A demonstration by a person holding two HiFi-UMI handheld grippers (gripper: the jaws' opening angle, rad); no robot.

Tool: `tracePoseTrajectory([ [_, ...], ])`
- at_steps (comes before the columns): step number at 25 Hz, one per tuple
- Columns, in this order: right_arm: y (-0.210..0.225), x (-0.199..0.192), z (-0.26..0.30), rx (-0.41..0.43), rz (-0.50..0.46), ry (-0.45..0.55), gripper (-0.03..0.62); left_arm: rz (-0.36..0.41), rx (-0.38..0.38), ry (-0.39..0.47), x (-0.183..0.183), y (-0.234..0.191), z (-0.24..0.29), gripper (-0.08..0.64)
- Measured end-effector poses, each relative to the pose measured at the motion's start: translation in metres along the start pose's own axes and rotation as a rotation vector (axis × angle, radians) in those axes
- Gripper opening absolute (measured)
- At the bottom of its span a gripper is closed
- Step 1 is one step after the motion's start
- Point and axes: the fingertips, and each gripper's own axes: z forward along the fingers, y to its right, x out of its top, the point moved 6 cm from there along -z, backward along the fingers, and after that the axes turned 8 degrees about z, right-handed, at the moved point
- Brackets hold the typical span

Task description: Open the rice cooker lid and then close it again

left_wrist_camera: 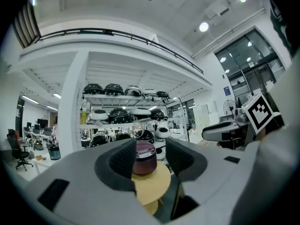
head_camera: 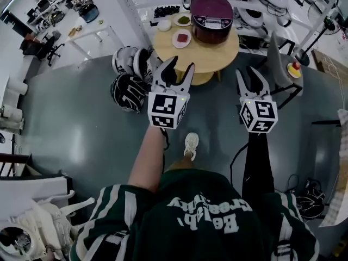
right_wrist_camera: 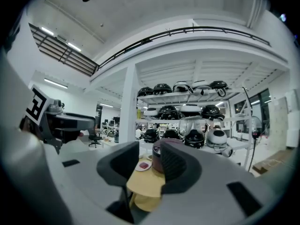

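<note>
The dark maroon rice cooker [head_camera: 212, 18] stands with its lid down on a round wooden table [head_camera: 217, 56], well ahead of both grippers. My left gripper [head_camera: 182, 65] is held level before the table's near edge, open, with nothing between its jaws. My right gripper [head_camera: 247, 73] hovers beside it on the right, also open and empty. In the left gripper view the rice cooker [left_wrist_camera: 143, 159] shows far off between the jaws of the left gripper [left_wrist_camera: 150, 154]. In the right gripper view the right gripper [right_wrist_camera: 149, 162] has one jaw partly covering the rice cooker [right_wrist_camera: 157, 154].
Small dishes [head_camera: 181, 38] sit on the table left of the cooker. Round black-and-white objects [head_camera: 130, 83] lie on the floor at the table's left. A stand with a red button [head_camera: 294, 69] is at the right. Shelves of similar appliances [left_wrist_camera: 122, 90] fill the back.
</note>
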Motion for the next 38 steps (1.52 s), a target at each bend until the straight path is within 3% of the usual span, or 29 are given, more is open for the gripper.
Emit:
tracePoseTrajectory([
  [9, 0.008, 0.020, 0.099, -0.068, -0.040, 0.003, 0.150, -0.028, -0.070, 0.031, -0.013, -0.068, 0.092, 0.184],
  [17, 0.018, 0.028, 0.148, -0.098, -0.056, 0.017, 0.156, -0.064, -0.114, 0.060, -0.024, -0.093, 0.148, 0.184],
  [21, 0.028, 0.022, 0.161, -0.085, -0.049, 0.011, 0.163, -0.089, -0.138, 0.070, -0.030, -0.091, 0.167, 0.184],
  [28, 0.056, 0.025, 0.200, -0.041, -0.037, 0.018, 0.160, -0.066, -0.142, 0.058, -0.033, -0.092, 0.211, 0.187],
  [38, 0.124, 0.032, 0.291, 0.026, -0.010, 0.017, 0.161, -0.036, -0.142, 0.011, -0.041, -0.101, 0.318, 0.192],
])
